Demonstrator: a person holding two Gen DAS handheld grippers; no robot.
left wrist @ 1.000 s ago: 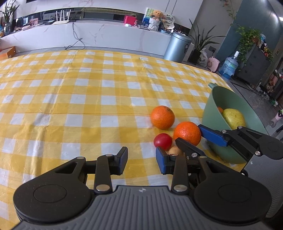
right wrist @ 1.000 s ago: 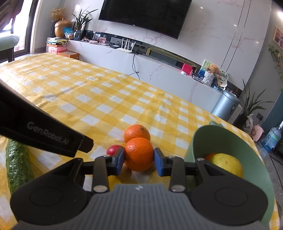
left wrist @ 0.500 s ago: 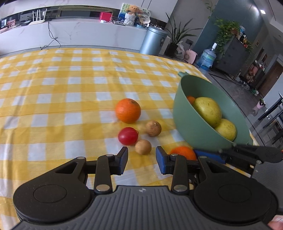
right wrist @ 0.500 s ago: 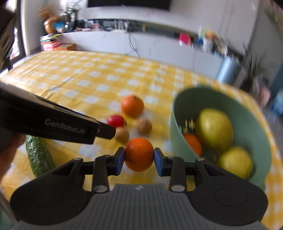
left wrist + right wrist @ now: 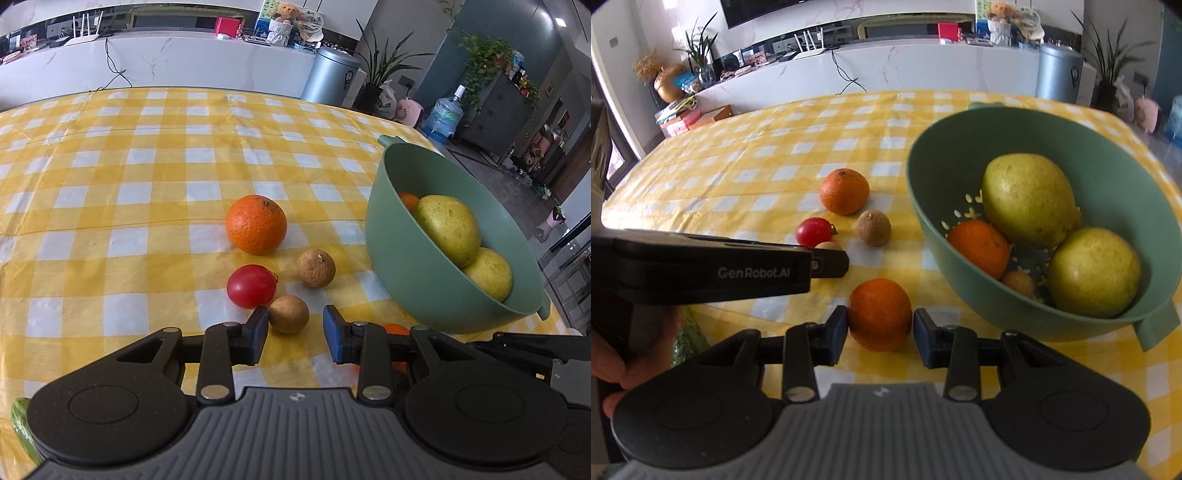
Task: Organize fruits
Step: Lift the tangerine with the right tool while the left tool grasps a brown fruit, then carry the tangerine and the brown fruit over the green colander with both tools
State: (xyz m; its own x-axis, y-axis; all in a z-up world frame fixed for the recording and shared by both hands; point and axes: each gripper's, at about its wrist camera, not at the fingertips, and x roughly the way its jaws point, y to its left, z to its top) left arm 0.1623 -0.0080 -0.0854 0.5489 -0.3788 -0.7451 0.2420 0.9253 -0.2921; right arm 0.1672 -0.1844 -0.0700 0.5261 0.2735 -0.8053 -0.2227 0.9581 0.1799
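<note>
**Kid:** Orange and round, that one in your right tongs. Why are you holding it up like that?

**Me:** My right gripper is squeezed on the orange, one blue pad on each side, so it can't roll away. I hold it above the yellow checked tablecloth, just beside the green bowl. I think the bowl is where it should go, so it must go over the rim next.

**Kid:** What's already in the bowl?

**Me:** Two big yellow-green pears, another small orange, and a little brown fruit at the bottom. The bowl sits near the table's right edge.

**Kid:** And your other tongs?

**Me:** My left gripper is apart and holds nothing. It hangs low over the cloth, and a small brown fruit lies just in front of its pads. I guess I put it there to grab that one next.

**Kid:** What's left on the table?

**Me:** A bumpy orange, a red tomato touching that near brown fruit, and one more brown fruit closer to the bowl. They sit together near the middle, so it's a short trip. They're round, so a bump could send them rolling.
</note>
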